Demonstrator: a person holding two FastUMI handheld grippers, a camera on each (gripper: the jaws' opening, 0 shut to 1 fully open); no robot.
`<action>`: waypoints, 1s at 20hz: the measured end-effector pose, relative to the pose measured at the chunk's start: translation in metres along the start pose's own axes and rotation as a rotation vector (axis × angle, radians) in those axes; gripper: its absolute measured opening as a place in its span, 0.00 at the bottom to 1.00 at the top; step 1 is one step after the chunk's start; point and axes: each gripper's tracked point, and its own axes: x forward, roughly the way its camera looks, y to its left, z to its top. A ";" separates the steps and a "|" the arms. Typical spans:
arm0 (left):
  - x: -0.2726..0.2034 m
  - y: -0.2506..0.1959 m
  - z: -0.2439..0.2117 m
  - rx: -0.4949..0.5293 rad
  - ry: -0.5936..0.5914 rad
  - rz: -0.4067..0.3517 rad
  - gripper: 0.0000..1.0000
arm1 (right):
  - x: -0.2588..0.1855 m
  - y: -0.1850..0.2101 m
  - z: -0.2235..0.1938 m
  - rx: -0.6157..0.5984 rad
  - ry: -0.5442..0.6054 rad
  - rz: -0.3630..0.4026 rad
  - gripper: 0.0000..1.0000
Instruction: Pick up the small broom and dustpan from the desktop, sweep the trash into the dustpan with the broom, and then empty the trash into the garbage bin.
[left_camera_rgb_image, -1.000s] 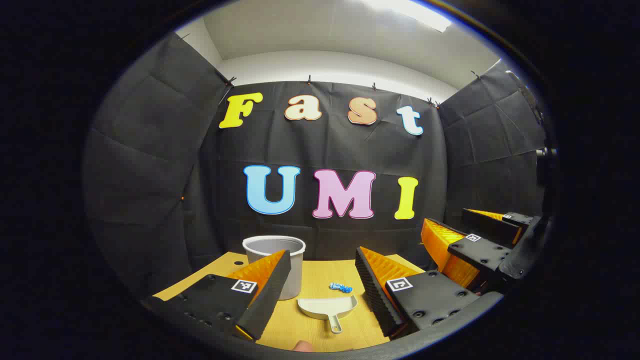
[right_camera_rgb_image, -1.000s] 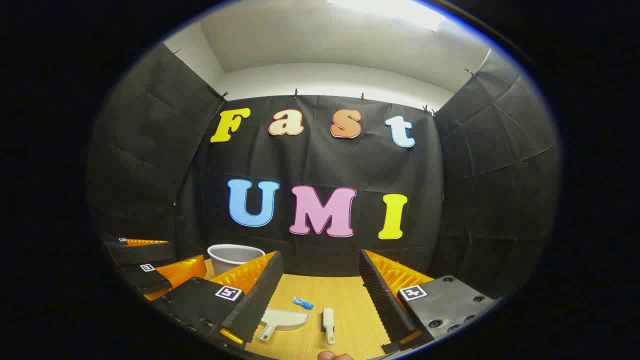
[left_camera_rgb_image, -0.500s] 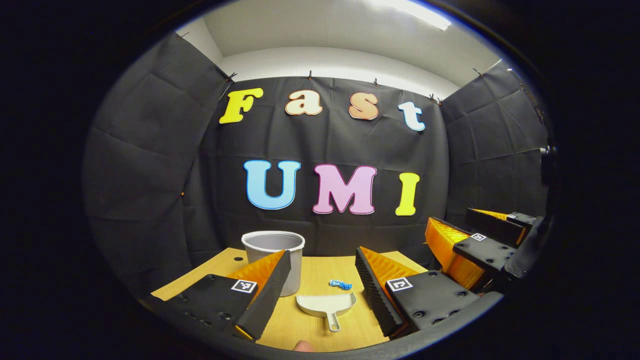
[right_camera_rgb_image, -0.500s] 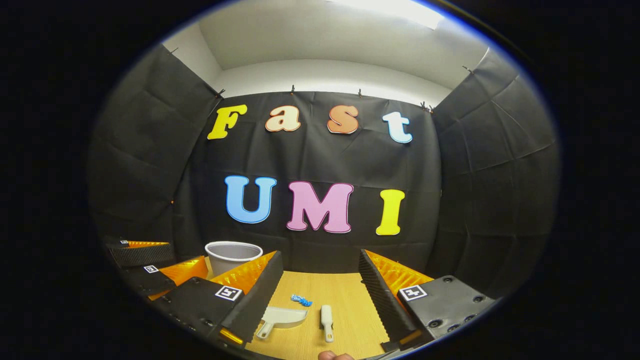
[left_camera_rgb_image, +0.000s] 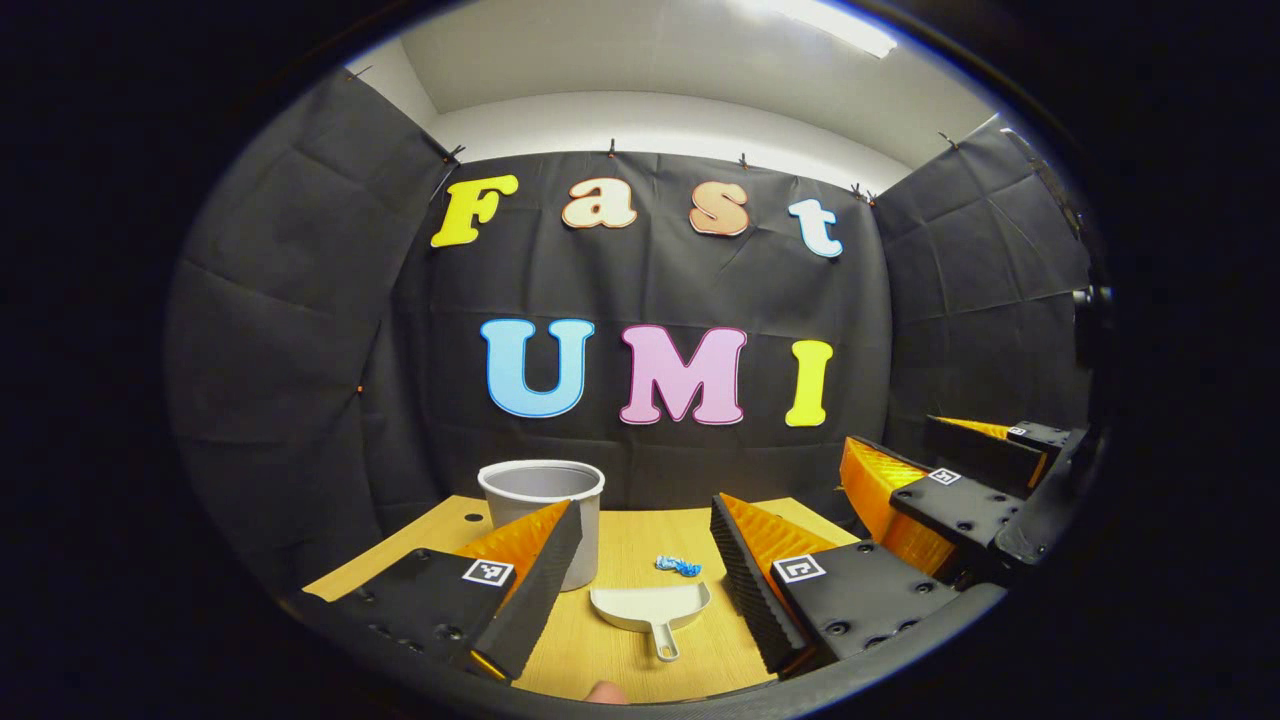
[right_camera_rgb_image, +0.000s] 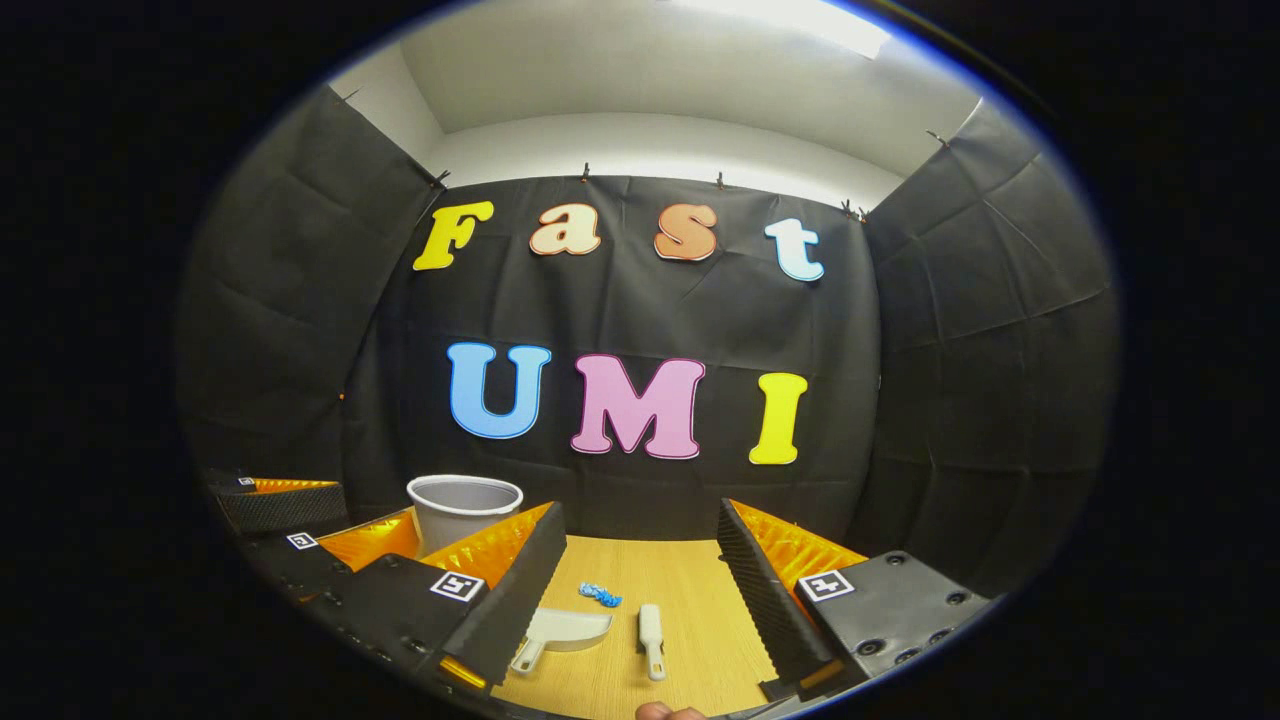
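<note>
On the light wooden desktop, seen from the left gripper view, a pale plastic dustpan lies flat with its short handle toward the camera, framed between the widely spread fingers of the left gripper, which hold nothing. A small crumpled blue scrap of trash sits just beyond the pan, and a grey round plastic garbage bin stands upright farther back on the left. The right gripper hangs at the right edge, fingers apart.

From the right gripper view, the right gripper's fingers are likewise spread and empty above the desktop. Between them lies a small white broom, just right of the dustpan and apart from it, with the blue scrap behind both. The left gripper sits at the far left, partly covering the bin.
</note>
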 end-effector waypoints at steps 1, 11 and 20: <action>0.002 0.002 -0.007 0.008 0.026 0.006 0.77 | 0.000 0.001 -0.001 -0.008 0.000 0.000 0.97; 0.015 0.002 -0.059 -0.026 0.165 0.006 0.77 | 0.002 -0.026 -0.020 -0.073 0.060 -0.051 0.96; 0.055 -0.014 -0.068 -0.025 0.222 0.006 0.77 | 0.045 -0.053 -0.030 -0.096 0.080 -0.081 0.97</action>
